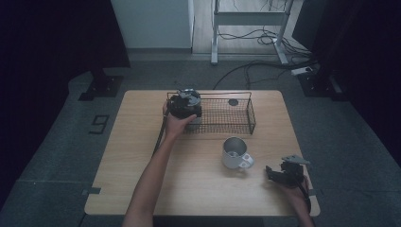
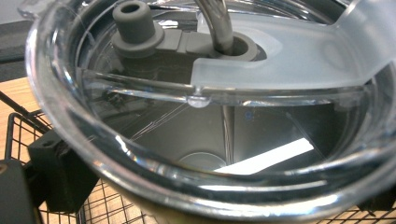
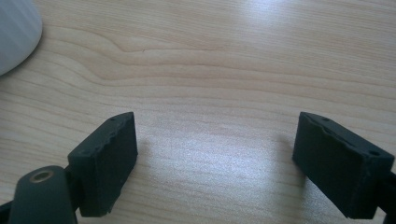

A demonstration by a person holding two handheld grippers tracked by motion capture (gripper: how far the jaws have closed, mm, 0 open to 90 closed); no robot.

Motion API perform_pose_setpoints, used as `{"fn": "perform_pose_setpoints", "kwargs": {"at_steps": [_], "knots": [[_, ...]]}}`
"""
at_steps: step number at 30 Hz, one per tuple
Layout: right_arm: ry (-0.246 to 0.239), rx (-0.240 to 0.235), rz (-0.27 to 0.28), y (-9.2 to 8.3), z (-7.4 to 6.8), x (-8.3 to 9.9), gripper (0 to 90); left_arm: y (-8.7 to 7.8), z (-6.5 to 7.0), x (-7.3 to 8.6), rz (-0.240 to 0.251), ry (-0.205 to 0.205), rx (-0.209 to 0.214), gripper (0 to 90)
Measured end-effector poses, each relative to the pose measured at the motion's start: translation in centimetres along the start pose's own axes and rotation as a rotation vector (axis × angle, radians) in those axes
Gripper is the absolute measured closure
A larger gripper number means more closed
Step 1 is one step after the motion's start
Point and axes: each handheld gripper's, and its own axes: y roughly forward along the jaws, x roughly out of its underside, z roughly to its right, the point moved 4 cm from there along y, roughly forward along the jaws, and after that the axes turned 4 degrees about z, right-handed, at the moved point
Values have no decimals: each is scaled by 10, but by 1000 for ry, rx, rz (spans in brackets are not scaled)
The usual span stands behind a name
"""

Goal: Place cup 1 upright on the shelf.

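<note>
A steel tumbler [image 2: 205, 140] with a clear lid and a grey straw stands upright in the left end of the black wire basket [image 1: 250, 113]. My left gripper [image 1: 185, 106] is shut on the tumbler's sides, with one black finger [image 2: 53, 170] tucked under the lid's rim. A light mug [image 1: 235, 153] with a handle stands on the table in front of the basket. My right gripper [image 1: 271, 173] rests near the table's front right corner. Its jaws [image 3: 215, 158] stand open over bare wood, and the mug's edge [image 3: 14, 32] shows farther off.
The wooden table [image 1: 142, 156] has its front edge just behind my right hand. A small dark round thing [image 1: 233, 102] lies in the far part of the basket. Cables and a metal frame sit on the floor beyond the table.
</note>
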Motion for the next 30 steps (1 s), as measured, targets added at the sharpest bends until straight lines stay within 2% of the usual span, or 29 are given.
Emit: {"fn": "perform_pose_setpoints", "kwargs": {"at_steps": [3,5,12,23,30], "knots": [[0,0,0,0,0,0,134,0,1,2,-2,14,-6,15],[0,0,0,0,0,0,134,1,1,4,-11,27,5,6],[1,0,-1,0,0,0,134,-4,0,4,-1,20,13,0],[0,1,0,0,0,0,134,-25,-3,1,35,26,6,0],[1,1,-1,0,0,0,135,-44,-5,4,51,38,29,0]]}}
